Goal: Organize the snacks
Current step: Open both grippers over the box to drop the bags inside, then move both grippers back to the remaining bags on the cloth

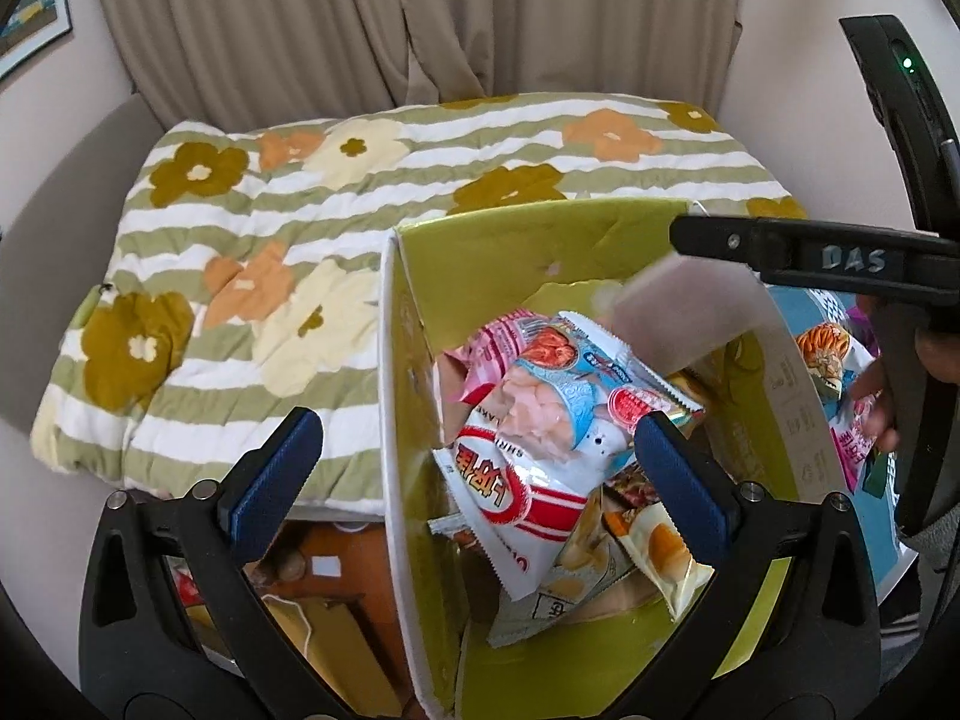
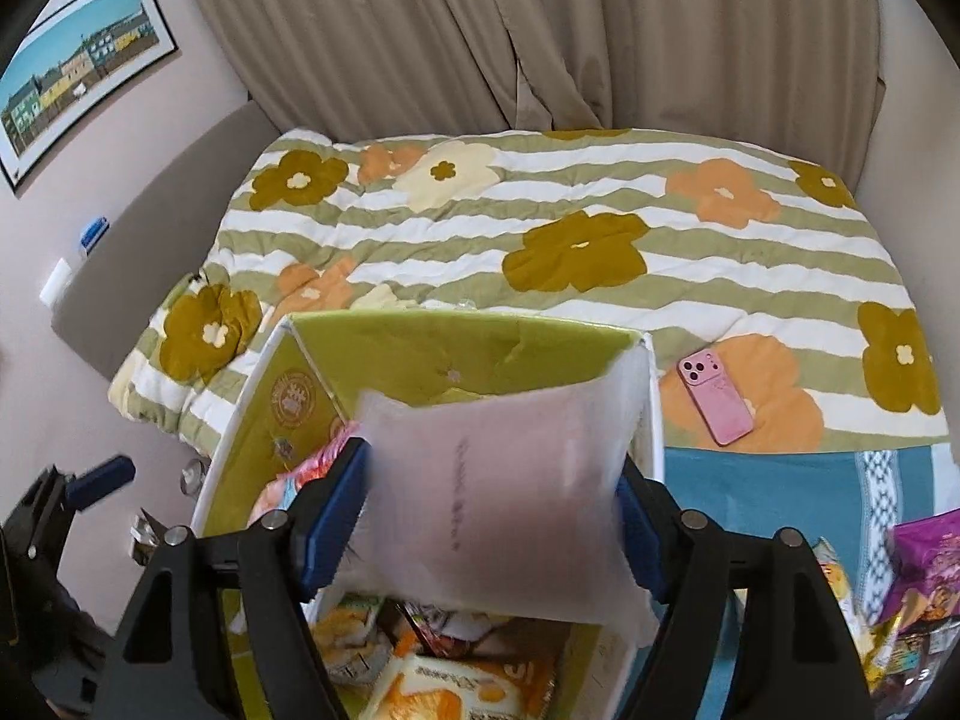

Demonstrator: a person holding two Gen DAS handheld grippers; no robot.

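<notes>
A green cardboard box [image 1: 510,234] stands open on the bed and holds several snack packets: a red-and-white one [image 1: 516,498], a blue-and-white one [image 1: 558,402], a pink one [image 1: 486,348]. My left gripper [image 1: 474,444] is open wide, straddling the box's left wall, with nothing gripped. My right gripper [image 2: 489,489] hangs over the box [image 2: 468,330], open. A pale whitish-pink packet [image 2: 492,480] sits between its blue pads, smeared while the fingers look sharp, so it seems loose. In the left wrist view that packet [image 1: 684,300] is a blur under a black finger [image 1: 750,243].
The box rests on a striped floral blanket [image 1: 270,210]. A pink phone [image 2: 714,399] lies to its right. More snack packets [image 2: 930,564] lie on a blue cloth [image 2: 762,480] at the right. A hand [image 1: 882,402] holds the right gripper's handle. Curtains hang behind.
</notes>
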